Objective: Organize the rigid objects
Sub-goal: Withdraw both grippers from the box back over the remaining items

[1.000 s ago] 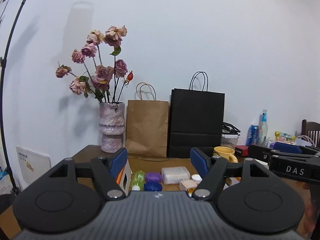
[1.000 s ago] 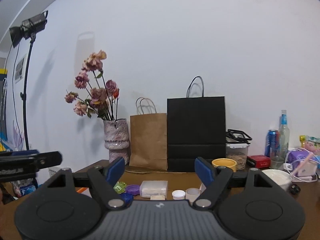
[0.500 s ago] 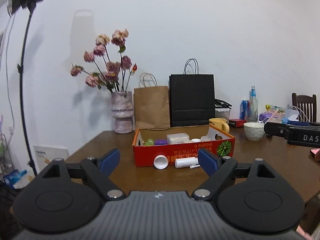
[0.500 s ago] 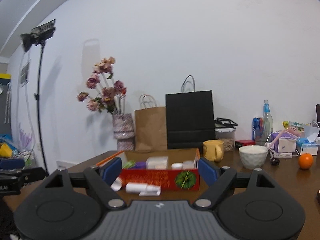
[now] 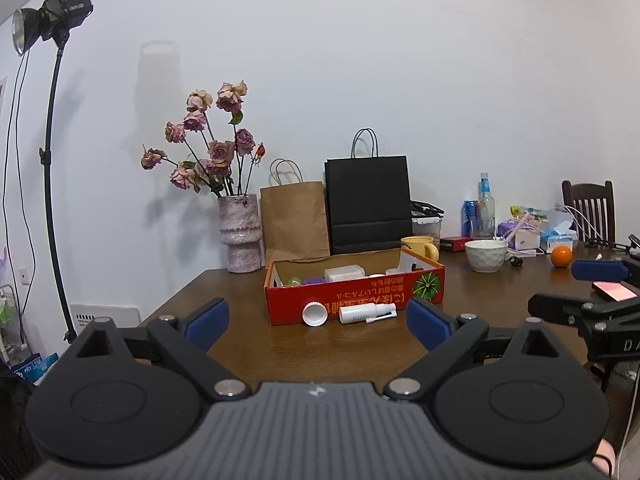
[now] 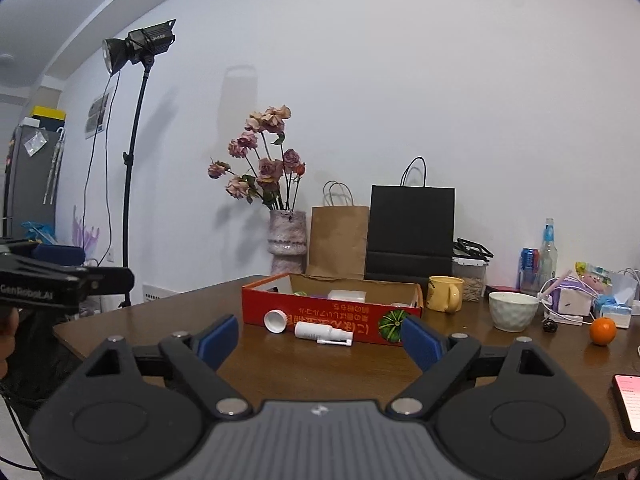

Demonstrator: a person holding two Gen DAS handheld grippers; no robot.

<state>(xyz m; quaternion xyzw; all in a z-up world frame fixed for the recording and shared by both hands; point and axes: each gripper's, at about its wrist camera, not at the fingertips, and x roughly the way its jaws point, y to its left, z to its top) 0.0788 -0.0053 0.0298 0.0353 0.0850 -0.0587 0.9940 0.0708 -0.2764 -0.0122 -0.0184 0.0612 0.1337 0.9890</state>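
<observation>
Both hand-held grippers pulled back from red box (image 5: 354, 294); more bench (image 5: 248, 344) visible. Left hand-held gripper (image 5: 318, 322) spread, empty; right hand-held gripper (image 6: 320, 340) likewise. White spray bottle (image 5: 366, 314) and white cap (image 5: 315, 315) lie just before box. Bottle likely light, stiff, slick; pinch mid-barrel.
</observation>
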